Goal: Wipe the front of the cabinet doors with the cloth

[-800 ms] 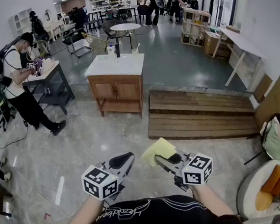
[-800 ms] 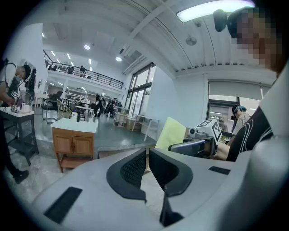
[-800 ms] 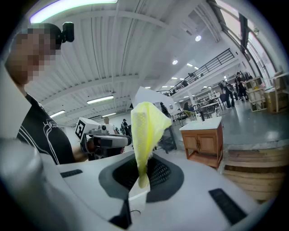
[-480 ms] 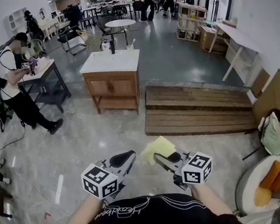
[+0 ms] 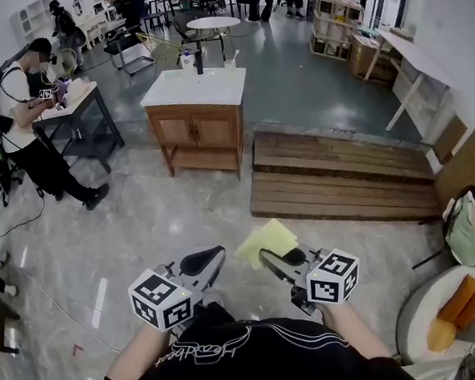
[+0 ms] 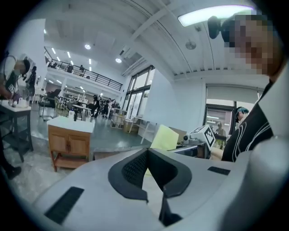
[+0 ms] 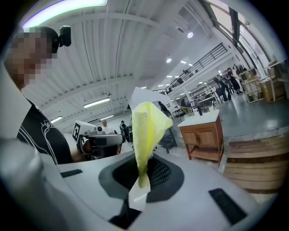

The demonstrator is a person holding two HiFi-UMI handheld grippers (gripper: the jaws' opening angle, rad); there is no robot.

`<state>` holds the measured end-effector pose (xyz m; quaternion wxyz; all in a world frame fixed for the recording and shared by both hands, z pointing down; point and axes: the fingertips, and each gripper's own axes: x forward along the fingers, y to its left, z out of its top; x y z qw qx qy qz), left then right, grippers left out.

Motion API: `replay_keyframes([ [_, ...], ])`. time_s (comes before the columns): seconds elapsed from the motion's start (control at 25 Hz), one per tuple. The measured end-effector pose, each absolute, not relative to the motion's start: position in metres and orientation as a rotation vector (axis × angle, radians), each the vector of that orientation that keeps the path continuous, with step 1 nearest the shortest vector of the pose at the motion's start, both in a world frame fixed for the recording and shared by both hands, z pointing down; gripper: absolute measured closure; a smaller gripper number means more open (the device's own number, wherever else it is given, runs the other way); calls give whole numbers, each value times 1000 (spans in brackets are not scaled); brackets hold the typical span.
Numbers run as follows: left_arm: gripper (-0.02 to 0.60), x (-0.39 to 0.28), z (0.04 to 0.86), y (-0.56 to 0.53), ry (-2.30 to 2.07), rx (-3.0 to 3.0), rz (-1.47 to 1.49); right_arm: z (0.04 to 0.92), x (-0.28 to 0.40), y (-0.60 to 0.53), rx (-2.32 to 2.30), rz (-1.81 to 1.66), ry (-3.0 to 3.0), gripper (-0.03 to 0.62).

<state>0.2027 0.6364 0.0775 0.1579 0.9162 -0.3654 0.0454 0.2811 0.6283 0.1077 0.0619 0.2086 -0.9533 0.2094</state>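
Observation:
The wooden cabinet with a white top and two front doors stands a few steps ahead across the floor. It also shows small in the left gripper view as the cabinet and in the right gripper view as the cabinet. My right gripper is shut on a yellow cloth, which stands up from the jaws as a folded cloth. My left gripper is held beside it at waist height, shut with nothing in it. Both are far from the doors.
A low wooden pallet platform lies right of the cabinet. A person stands at a dark table on the left. A white chair with orange cushions is at the lower right. Bottles stand on the cabinet top.
The head view has shifted slightly, so the cabinet sits a little differently in the frame. Both grippers keep their pose, and the cloth stays in the right one.

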Motion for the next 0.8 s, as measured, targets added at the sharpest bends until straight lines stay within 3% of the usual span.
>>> replay_keyframes([
  [0.48,575,147,130,538,-1009,2466,42,155,235,532,609,748,-2779,554],
  [0.8,574,60,180,401,-1001,2323,69,201,152,396,588,877,-2698,554],
])
